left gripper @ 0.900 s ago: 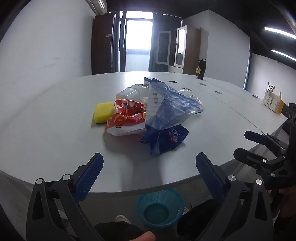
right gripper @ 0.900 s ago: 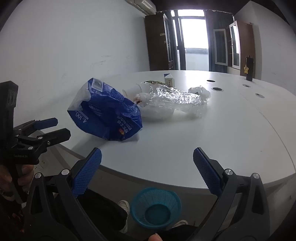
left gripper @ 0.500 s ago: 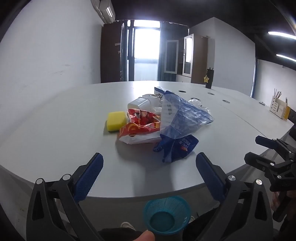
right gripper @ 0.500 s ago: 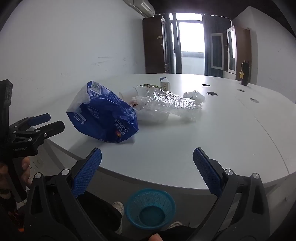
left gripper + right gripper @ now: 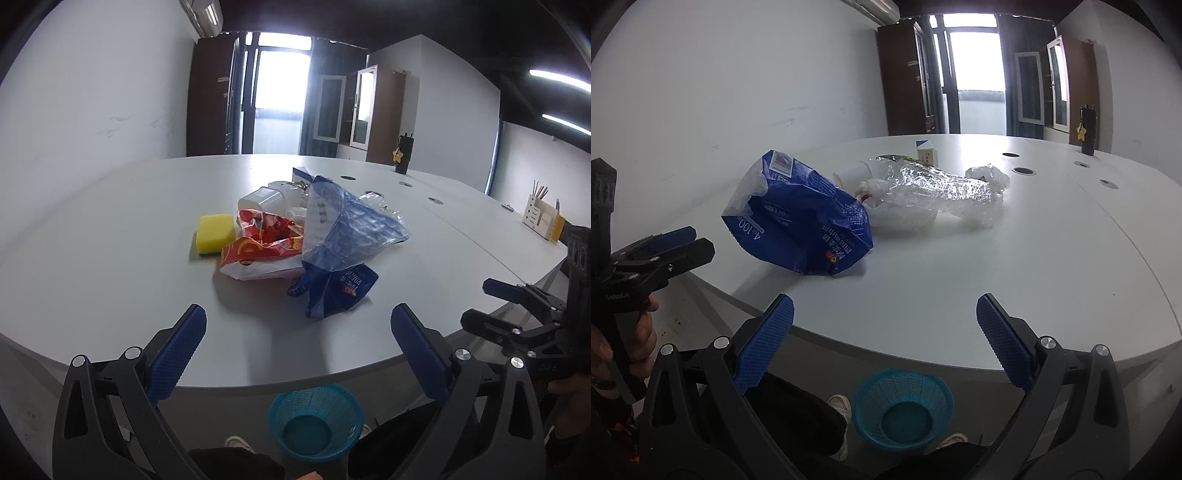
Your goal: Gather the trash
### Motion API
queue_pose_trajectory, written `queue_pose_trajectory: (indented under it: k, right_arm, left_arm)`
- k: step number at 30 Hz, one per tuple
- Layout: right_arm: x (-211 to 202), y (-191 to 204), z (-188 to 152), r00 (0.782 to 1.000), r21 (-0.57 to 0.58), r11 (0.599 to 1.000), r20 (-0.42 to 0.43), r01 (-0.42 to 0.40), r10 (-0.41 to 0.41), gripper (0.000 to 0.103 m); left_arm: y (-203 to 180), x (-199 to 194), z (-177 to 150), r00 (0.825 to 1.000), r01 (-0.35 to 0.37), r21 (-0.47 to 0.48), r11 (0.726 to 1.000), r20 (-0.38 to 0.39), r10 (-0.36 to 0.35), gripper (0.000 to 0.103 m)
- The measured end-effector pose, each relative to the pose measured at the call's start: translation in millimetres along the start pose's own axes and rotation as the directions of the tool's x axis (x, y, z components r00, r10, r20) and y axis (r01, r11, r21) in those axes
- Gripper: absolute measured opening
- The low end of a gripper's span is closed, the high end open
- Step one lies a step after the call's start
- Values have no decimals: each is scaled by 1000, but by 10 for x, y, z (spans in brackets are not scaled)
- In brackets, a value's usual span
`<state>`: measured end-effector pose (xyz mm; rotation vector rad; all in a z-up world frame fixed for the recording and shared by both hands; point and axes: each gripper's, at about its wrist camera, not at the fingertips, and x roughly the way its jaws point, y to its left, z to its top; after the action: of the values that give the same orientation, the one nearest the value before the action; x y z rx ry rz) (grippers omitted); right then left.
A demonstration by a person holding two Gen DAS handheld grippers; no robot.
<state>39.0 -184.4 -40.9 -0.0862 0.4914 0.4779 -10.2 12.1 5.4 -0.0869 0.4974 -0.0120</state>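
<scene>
A pile of trash lies on the white table [image 5: 92, 258]: a blue plastic bag [image 5: 340, 254] [image 5: 801, 218], a red snack wrapper [image 5: 262, 243], a yellow sponge [image 5: 216, 234], a white cup [image 5: 258, 199] [image 5: 855, 173], crumpled clear plastic [image 5: 942, 192] and a small carton [image 5: 927, 151]. A blue mesh bin [image 5: 316, 428] [image 5: 903, 408] stands on the floor below the table's near edge. My left gripper [image 5: 297, 350] is open and empty, just short of the pile. My right gripper [image 5: 884, 339] is open and empty, over the table edge.
A pen holder [image 5: 541, 218] stands at the table's far right edge. A dark bottle with a yellow star [image 5: 402, 158] [image 5: 1086, 134] stands at the back. Round cable holes [image 5: 1023, 170] dot the table. Cabinets and a bright door are behind.
Both grippers have shifted slightly while staying open; the left view has swung so the pile sits more to the right. Nothing on the table has moved.
</scene>
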Motion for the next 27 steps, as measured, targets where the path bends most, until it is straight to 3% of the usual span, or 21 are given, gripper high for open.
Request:
queue_pose_trajectory:
  k: [7,13,27]
  right_arm:
    - [-46,-38,20,999,19,999,21,27,-28,95]
    - [-91,-88,38,999,33,999,35,22,-23,95]
    - [-21,-135,29,999,50,998,20,33,-34,95]
  left_arm:
    - [-11,-9,13,999,-44,17,999,14,44,98]
    - [-2,3,25,1000,-8,-13,1000,12,8,97]
    - [10,44,-13,1000,-7,-32,999,1,7,98]
